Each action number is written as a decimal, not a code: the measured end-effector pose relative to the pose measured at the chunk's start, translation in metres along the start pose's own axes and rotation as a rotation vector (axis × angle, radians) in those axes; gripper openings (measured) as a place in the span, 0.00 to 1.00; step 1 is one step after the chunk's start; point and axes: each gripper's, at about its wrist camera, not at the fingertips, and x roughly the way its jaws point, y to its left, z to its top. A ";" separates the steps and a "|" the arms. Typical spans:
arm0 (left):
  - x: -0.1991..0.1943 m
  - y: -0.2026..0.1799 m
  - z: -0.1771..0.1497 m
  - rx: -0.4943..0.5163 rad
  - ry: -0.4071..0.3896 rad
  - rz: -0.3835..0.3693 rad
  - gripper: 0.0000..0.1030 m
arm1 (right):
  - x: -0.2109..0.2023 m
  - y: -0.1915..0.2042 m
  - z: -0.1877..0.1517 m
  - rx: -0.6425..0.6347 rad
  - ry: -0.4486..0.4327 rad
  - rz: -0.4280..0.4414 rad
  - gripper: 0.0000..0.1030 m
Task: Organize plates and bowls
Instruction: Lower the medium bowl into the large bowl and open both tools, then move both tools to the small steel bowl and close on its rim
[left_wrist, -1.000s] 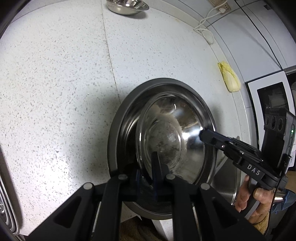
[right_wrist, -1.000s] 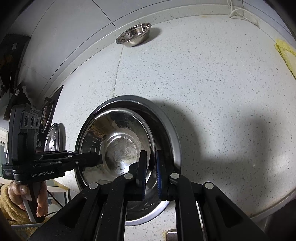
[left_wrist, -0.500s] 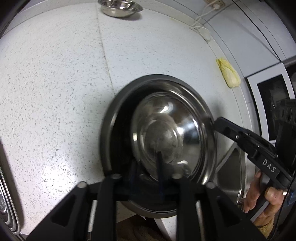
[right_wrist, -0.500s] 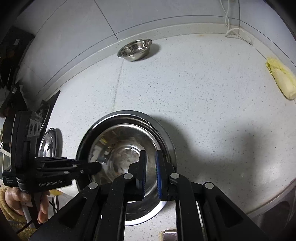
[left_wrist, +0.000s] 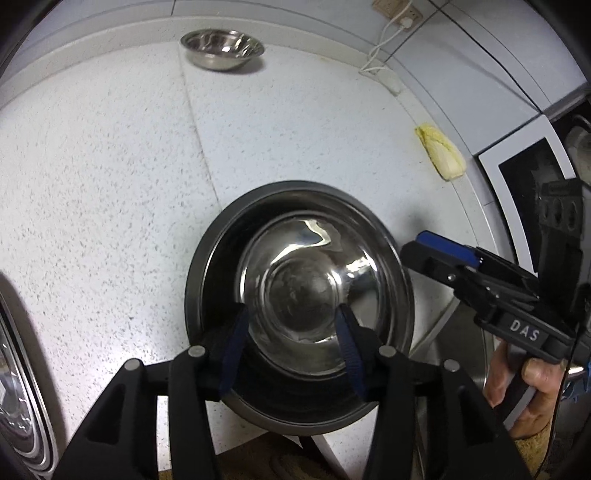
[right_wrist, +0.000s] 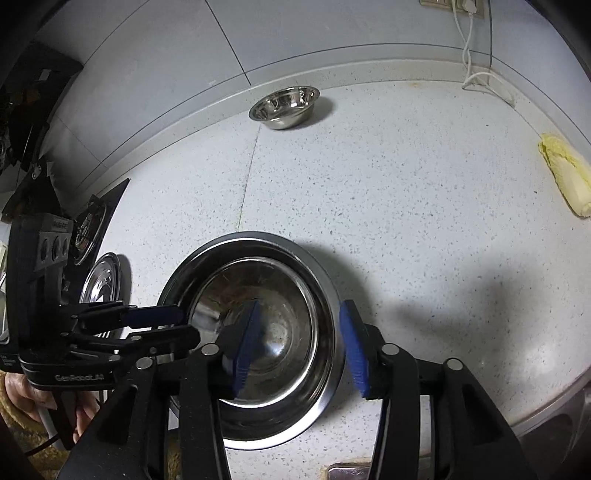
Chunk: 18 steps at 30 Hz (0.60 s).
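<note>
Left claw (left_wrist: 291, 347): jaws have just been opening and now stand apart over the near rim of the inner steel bowl (left_wrist: 306, 299), pads clear of the metal, nothing held. Right claw (right_wrist: 301, 347): jaws likewise just opening, one pad over the inner bowl's hollow, the other outside its rim, no pressure visible. Judgement: both claws let go because the inner bowl now sits nested in the larger outer bowl (left_wrist: 207, 258), which rests on the speckled desk (left_wrist: 110, 184) near its front edge; this nesting step reads as complete. A small steel bowl (right_wrist: 284, 107) stands alone, well behind the nested pair by the wall, likely the next item to collect. Yellow cabbage (right_wrist: 565, 177) lies far right of the nested pair. View comparison: only the right wrist view shows a flat steel plate (right_wrist: 101, 280) left of the nested pair; only the left wrist view shows the appliance (left_wrist: 524, 177) beyond the cabbage.
</note>
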 end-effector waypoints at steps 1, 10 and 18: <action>-0.002 -0.002 0.000 0.015 -0.007 0.009 0.45 | 0.000 0.000 0.000 -0.002 -0.001 0.006 0.41; -0.014 -0.010 0.004 0.069 -0.064 0.057 0.45 | -0.009 -0.002 0.004 -0.025 -0.023 -0.002 0.43; -0.010 0.016 0.039 -0.034 -0.050 0.041 0.45 | -0.027 0.002 0.049 -0.079 -0.098 -0.030 0.53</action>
